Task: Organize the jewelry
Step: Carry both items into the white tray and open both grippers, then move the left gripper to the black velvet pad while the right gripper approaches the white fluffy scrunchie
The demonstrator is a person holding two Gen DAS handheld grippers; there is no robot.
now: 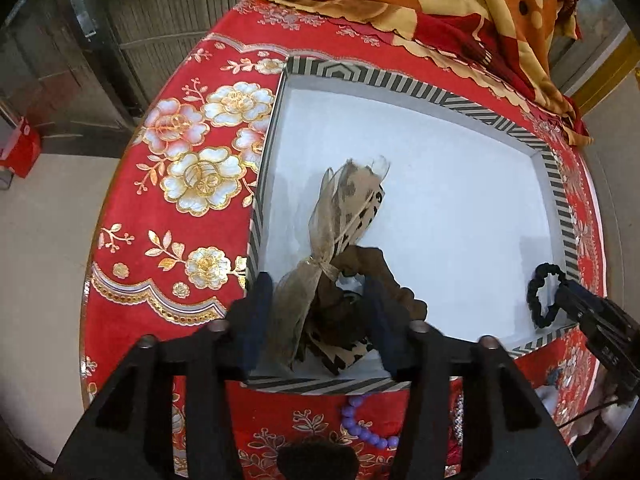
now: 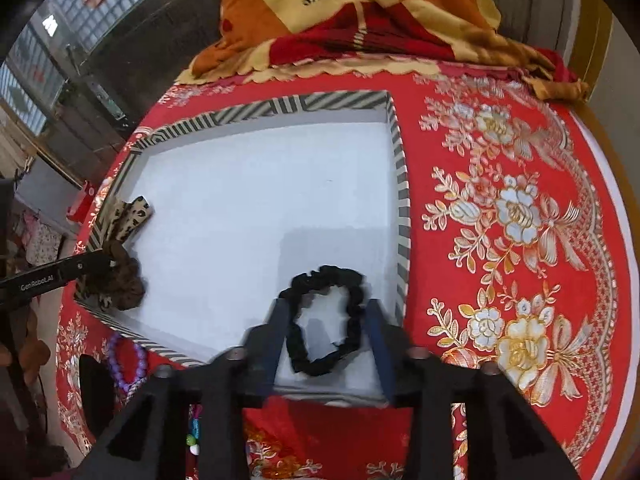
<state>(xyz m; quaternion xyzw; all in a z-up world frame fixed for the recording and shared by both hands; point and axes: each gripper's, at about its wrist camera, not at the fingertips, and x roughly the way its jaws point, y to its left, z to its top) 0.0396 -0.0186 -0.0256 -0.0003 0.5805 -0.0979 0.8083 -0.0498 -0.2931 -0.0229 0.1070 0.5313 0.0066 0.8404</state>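
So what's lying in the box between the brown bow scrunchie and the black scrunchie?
Nothing: in the right wrist view, only bare white box floor stretches between the brown bow scrunchie and the black scrunchie.

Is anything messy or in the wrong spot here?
Yes. The purple bead bracelet lies on the red tablecloth, outside the striped box, while the black scrunchie and the brown scrunchie with its leopard-print bow are inside. The bow lies crumpled against the box wall.
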